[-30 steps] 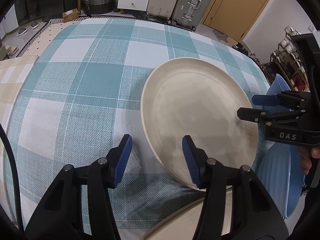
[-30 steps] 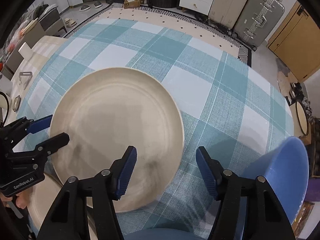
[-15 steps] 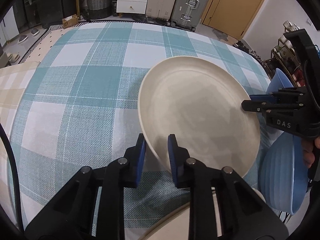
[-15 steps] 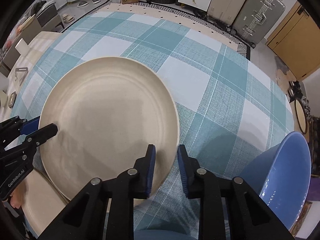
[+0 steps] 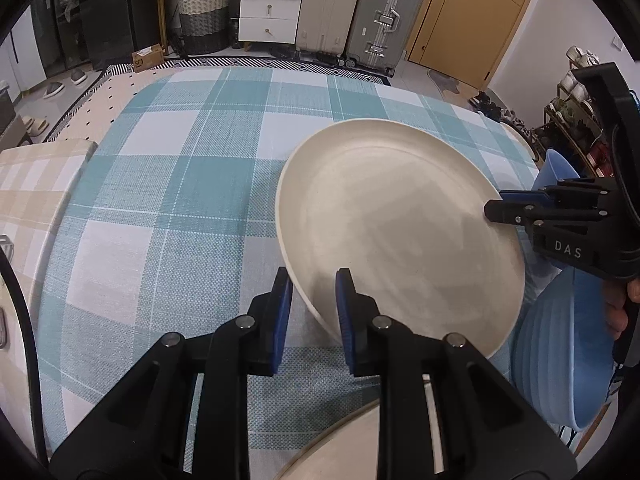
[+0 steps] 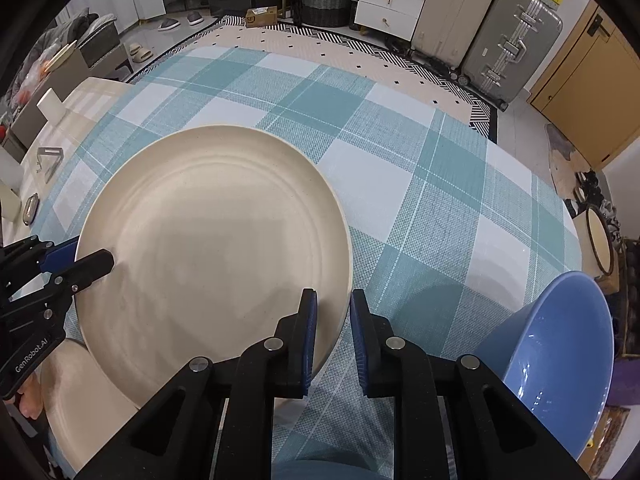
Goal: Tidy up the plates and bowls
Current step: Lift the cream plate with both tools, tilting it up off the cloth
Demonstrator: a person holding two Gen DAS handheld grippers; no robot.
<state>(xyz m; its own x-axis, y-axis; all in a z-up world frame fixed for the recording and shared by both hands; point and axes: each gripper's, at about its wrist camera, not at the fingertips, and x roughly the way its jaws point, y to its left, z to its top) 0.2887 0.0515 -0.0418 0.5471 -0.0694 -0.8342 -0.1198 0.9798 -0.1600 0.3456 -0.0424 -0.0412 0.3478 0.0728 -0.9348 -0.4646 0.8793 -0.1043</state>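
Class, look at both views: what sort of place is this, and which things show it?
Probably a lived-in home room: a table under a teal checked tablecloth, grey hard-shell suitcases beside white drawers, and slippers on the floor.

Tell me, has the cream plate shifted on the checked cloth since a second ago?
Yes. The cream plate now covers less of the plaid cloth toward the blue bowl, with its near rim tipped up in both claws.

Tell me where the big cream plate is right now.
The cream plate sits over the plaid tablecloth, pinched at opposite rims by the left gripper and right gripper, left of the blue bowl.
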